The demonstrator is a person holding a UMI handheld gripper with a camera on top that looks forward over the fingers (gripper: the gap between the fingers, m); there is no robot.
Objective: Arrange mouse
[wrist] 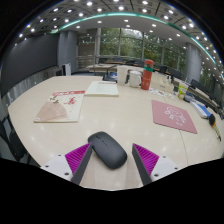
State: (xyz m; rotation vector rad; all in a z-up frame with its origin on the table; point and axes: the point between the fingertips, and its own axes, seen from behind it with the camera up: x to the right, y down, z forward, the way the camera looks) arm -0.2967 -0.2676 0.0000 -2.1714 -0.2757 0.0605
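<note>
A dark grey computer mouse (107, 148) lies on the pale round table (120, 115), between my two fingers and slightly nearer the left one. My gripper (111, 160) is open: the magenta pad of the left finger (78, 155) and that of the right finger (146, 157) stand apart from the mouse with a gap at each side. The mouse rests on the table on its own. A pink mat (174, 115) lies on the table beyond the fingers to the right.
A pink-and-white paper sheet (60, 106) lies to the left, a white sheet (102, 88) beyond it. A red bottle (147, 75), a white box (132, 76) and a cup (181, 90) stand at the table's far side. Chairs ring the table.
</note>
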